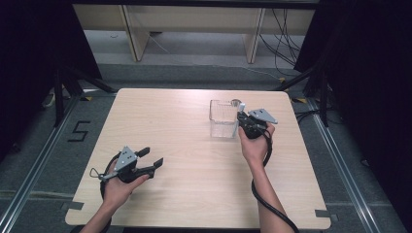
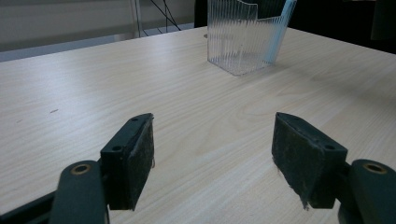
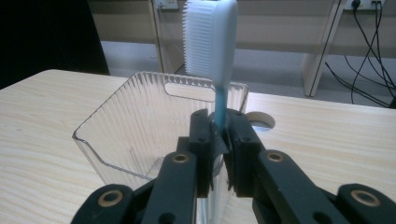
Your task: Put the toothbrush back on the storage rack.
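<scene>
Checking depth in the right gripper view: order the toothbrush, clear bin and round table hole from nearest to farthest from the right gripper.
1. toothbrush, handle between the right gripper jaws.
2. clear bin, just beyond, mostly left.
3. round table hole, behind the bin, right.

There is just one sign to read. It is a big dark number 5 (image 1: pixel 78 131). It is marked on the grey floor (image 1: pixel 43 145), to the left of the wooden table (image 1: pixel 194 160), close to the metal rail that runs along the floor there. Nothing else has words, names or numbers that can be read.
</scene>
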Available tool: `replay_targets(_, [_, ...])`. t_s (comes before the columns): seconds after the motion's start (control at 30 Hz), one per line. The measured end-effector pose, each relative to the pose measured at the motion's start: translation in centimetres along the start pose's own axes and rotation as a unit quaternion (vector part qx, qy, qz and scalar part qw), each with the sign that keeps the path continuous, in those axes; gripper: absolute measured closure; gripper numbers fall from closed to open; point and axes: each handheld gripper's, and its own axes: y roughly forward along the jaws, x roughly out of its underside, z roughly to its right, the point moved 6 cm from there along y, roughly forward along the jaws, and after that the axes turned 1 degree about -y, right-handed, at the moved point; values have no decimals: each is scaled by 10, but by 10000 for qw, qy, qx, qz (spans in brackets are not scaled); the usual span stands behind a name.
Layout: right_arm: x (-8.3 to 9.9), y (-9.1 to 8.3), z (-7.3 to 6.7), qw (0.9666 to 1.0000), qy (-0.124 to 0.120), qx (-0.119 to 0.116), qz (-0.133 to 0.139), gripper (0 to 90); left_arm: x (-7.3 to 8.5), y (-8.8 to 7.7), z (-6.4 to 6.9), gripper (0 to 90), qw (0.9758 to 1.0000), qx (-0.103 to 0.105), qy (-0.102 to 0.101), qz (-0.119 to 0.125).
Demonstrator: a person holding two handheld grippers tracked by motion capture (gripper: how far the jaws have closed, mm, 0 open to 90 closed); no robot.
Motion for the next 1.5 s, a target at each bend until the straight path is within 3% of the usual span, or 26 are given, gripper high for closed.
replay_targets(0.1, [-1,0,3,9999,-141,8,29,810,0,0,0,295,10000,0,-1,-1])
replay_targets(0.27, [-2,0,3,10000,-84,28,13,789,0,0,0,295,10000,0,-6,7])
replay_targets(0.33, [-1,-1,1,10000,72,-8,7,758,0,0,0,295,10000,1,2,5])
replay_targets(0.4, [-1,-1,3,10000,-14,37,18,733,0,0,0,295,10000,0,4,4])
replay_targets(0.67, [-3,-6,1,10000,36,-10,29,632,0,0,0,295,10000,-2,-4,-1])
replay_targets(0.87, [-2,-11,0,9999,46,-60,-108,561,1,1,1,295,10000,-3,-17,14])
replay_targets(0.9, [-1,-12,-1,9998,145,-95,-120,550,1,1,1,295,10000,-10,-24,10])
replay_targets(0.93, [0,-14,0,9999,-28,-52,-129,537,2,2,1,295,10000,29,-33,40])
replay_targets(1.07, [3,-18,-1,9997,119,-84,-200,523,3,1,1,295,10000,0,-39,-12])
replay_targets(1.3, [9,-25,2,9996,-94,-71,-249,505,3,1,1,292,10000,-8,-37,-4])
replay_targets(1.43, [14,-30,0,9993,33,-149,-351,498,5,2,0,291,10000,-13,-44,-17])
replay_targets(1.5, [15,-31,1,9992,-41,-135,-367,497,5,2,0,291,10000,-11,-47,-16])
